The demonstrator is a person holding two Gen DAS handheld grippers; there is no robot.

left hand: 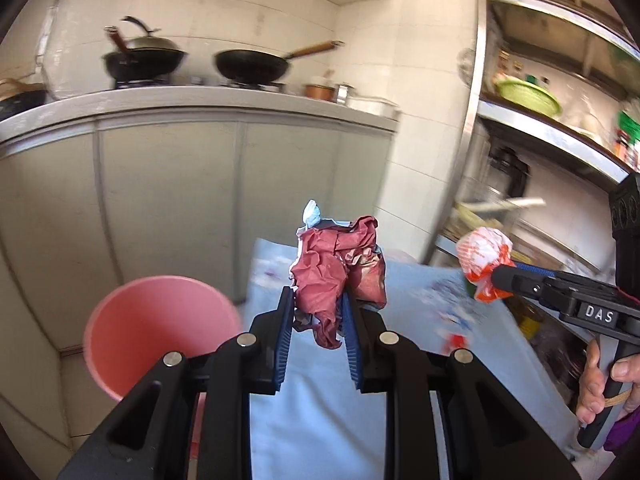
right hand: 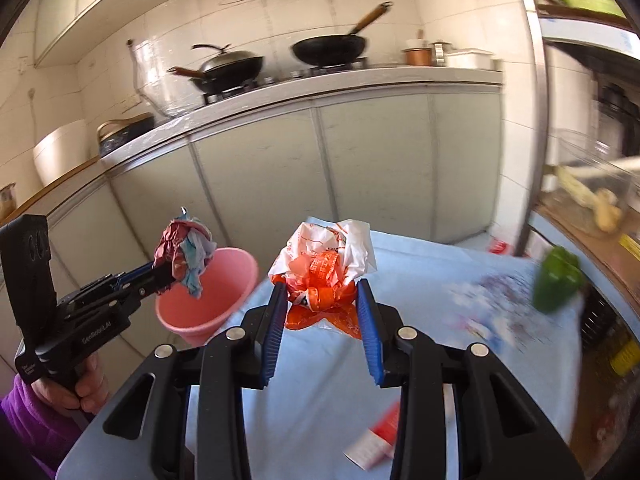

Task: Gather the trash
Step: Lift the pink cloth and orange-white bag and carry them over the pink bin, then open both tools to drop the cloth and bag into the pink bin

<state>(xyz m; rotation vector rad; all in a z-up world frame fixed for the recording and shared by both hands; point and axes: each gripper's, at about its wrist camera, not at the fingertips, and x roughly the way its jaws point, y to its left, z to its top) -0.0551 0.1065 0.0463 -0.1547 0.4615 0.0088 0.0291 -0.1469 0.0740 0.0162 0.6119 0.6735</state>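
Kitchen counter: runs along the tiled wall ahead of me, pale cabinet doors below; a lidded wok and an open wok with a wooden handle sit on the burners
Table: under both my grippers, covered in a light blue cloth with a blurred print toward its right side
Pink bucket: stands on the floor just beside the table's left edge, mouth open and facing up
My left gripper: fingers pinching a crumpled dark red wrapper, held in the air above the table edge, near the bucket; in the right wrist view the wad hangs in front of the bucket's rim, with pale blue scraps showing in it
My right gripper: fingers pinching a balled orange-and-white plastic bag, lifted off the blue cloth, to the right of the bucket
My hands: left hand with a purple sleeve wraps its grip handle; right hand wraps the other
Green object: at the table's right edge, too blurred to name
Red-and-white packet: lies on the cloth near me, beside my right gripper's body
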